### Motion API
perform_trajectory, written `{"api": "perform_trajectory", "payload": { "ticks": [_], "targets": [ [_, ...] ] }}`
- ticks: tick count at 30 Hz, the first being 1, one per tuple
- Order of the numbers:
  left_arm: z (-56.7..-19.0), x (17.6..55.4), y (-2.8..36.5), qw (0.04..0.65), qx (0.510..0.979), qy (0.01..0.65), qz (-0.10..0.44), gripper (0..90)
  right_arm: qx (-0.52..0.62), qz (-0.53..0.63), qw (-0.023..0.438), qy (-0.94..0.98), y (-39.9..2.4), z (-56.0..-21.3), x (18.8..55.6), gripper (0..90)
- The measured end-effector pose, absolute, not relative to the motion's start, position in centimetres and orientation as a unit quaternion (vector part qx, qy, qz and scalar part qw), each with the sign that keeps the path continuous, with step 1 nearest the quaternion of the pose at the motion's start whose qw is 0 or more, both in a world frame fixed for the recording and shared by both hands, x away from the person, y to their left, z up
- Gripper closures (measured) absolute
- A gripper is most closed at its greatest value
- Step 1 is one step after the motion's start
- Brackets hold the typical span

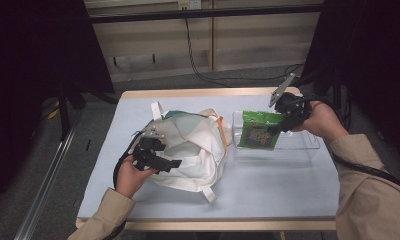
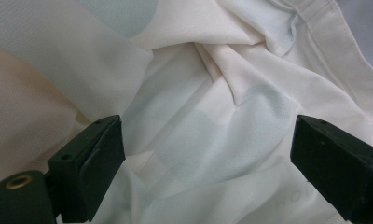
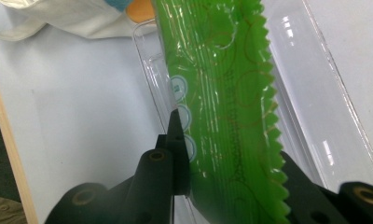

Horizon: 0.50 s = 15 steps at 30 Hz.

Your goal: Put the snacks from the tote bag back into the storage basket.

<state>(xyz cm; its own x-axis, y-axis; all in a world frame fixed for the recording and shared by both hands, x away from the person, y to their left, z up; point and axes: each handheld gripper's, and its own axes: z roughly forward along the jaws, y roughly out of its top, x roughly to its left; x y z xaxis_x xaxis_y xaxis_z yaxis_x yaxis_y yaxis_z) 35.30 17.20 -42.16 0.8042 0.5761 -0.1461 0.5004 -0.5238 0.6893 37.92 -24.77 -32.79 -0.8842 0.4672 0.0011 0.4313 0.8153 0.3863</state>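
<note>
We clamp our right gripper on the green snack packet, held over the clear tray. Left of that tray, our left gripper rests against the white cloth bag, jaws apart.

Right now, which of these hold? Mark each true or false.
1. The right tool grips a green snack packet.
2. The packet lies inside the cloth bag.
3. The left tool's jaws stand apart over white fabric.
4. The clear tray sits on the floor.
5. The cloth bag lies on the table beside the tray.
1. True: the right tool is clamped on the green snack packet.
2. False: the packet is held over the clear tray, apart from the cloth bag.
3. True: the left tool has its jaws wide apart, with white fabric between them.
4. False: the tray rests on the table.
5. True: the bag lies on the table, to the tray's left in the high view.
</note>
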Motion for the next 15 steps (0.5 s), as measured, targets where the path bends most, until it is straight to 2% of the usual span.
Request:
{"api": "perform_trajectory", "payload": {
  "ticks": [15],
  "targets": [
    [-42.2, 35.3, 17.2, 0.369, 0.875, 0.31, 0.052, 9.8, 0.224, 0.18, 0.039, 0.957, -23.9, -35.2, 37.9, 74.3]
  ]
}}
